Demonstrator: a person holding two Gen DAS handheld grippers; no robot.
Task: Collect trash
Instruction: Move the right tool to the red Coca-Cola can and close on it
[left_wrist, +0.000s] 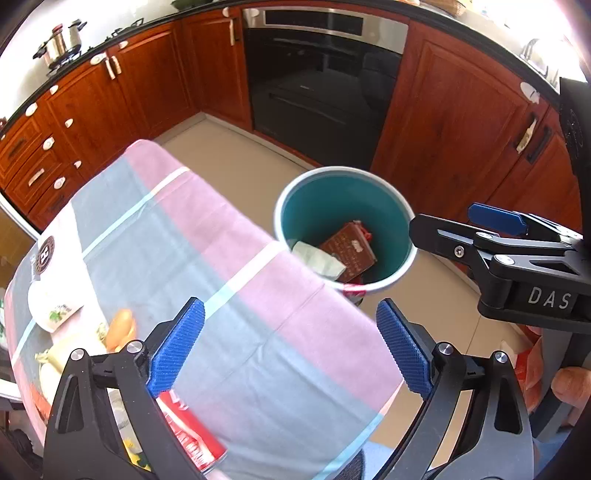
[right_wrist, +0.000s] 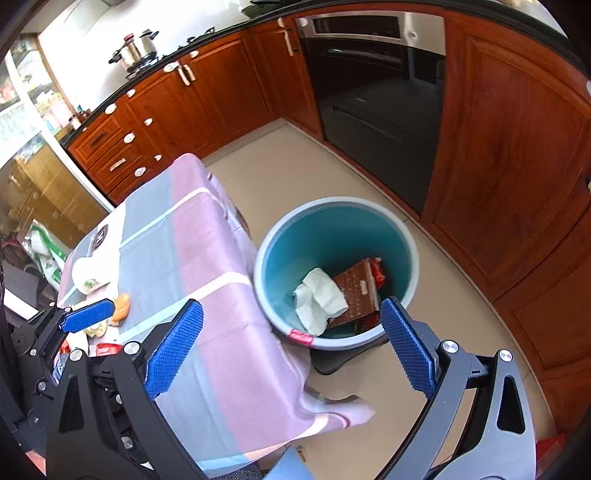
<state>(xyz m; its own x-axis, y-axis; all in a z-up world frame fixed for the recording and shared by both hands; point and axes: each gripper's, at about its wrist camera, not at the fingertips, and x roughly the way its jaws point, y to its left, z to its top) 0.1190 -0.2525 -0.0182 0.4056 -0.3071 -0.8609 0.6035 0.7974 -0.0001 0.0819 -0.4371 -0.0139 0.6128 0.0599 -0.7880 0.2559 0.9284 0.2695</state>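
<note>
Both tools gape wide and hold nothing: the left gripper (left_wrist: 291, 345) hangs above the striped tablecloth (left_wrist: 240, 295), the right gripper (right_wrist: 291, 345) near the teal bin (right_wrist: 406, 236) on the floor beside the table; inside, a brown packet (right_wrist: 356, 295) lies slanted beside crumpled tissue (right_wrist: 319, 295)

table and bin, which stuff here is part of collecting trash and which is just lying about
Job:
- teal bin
- white tissue and brown carton in it
- red packet on the table
- left gripper and right gripper, both open

Lying about:
- pots on the stove
- oven
- checked tablecloth
</note>
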